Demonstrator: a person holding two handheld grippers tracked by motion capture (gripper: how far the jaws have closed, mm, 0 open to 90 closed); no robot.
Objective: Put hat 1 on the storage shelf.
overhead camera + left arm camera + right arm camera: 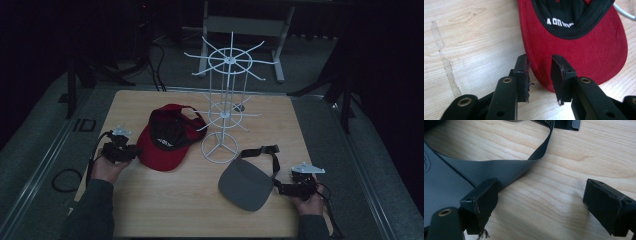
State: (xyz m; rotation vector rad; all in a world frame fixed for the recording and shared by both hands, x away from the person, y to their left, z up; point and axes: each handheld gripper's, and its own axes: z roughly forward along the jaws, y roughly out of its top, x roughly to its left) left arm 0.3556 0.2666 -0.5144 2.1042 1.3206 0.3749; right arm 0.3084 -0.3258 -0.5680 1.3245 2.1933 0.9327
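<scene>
Where the pale wood-grain table (165,210) begins at the left, the left black two-jaw gripper (131,151) sits with its jaws parted a little, astride the curved brim edge of a red corduroy baseball cap (162,147) without pinching it. The cap lies upside down, showing its black lining. Just right of it stands a white wire rack (222,100) with spoked rings and a round base. Further right lies a flat grey visor (247,185) with a black strap (272,157). The right black two-jaw gripper (278,187) is spread wide just beside the visor's edge.
</scene>
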